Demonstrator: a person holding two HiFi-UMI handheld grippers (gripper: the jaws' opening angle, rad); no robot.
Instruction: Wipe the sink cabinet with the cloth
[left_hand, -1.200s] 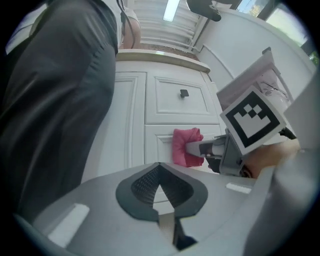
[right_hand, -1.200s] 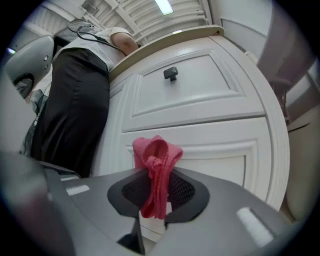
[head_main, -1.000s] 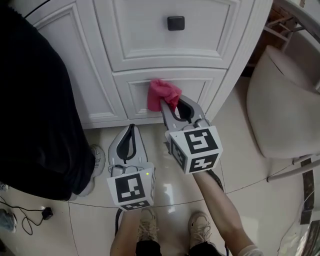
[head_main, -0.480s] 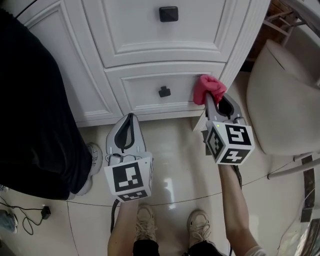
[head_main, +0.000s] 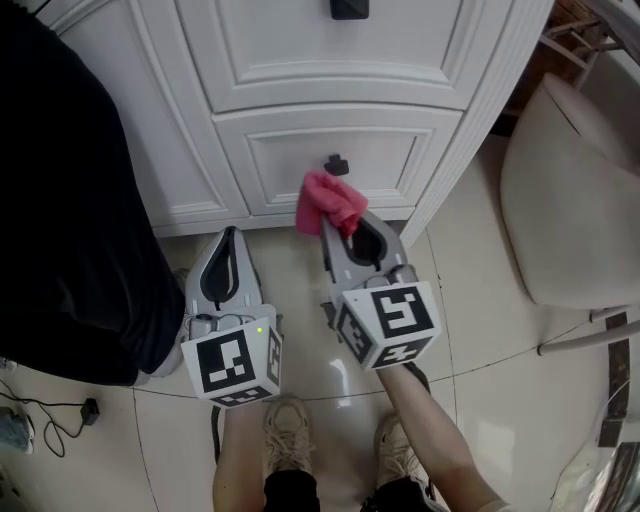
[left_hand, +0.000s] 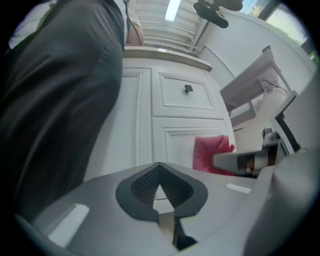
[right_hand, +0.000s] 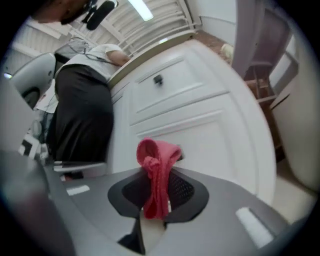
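Note:
The white sink cabinet (head_main: 300, 90) fills the top of the head view, and its lower drawer (head_main: 400, 160) carries a small black knob (head_main: 336, 165). A pink cloth (head_main: 328, 203) is bunched against the bottom of that drawer, just below the knob. My right gripper (head_main: 336, 224) is shut on the pink cloth (right_hand: 156, 170), which sticks up between the jaws in front of the cabinet (right_hand: 200, 115). My left gripper (head_main: 230, 233) hangs low at the left, shut and empty, short of the cabinet base. In the left gripper view, the closed tips (left_hand: 159, 165) point at the cabinet (left_hand: 180, 115), with the cloth (left_hand: 210, 154) to the right.
A person in black clothes (head_main: 70, 200) stands close against the cabinet's left side. A white toilet (head_main: 575, 200) is at the right, past the cabinet corner (head_main: 470, 130). The upper drawer has a knob (head_main: 350, 8). Glossy tile floor (head_main: 300, 290) and my shoes (head_main: 290, 430) are below.
The right gripper swept the cloth along the lower drawer front, out to its right edge and back left to below the knob. The left gripper stayed low and shut.

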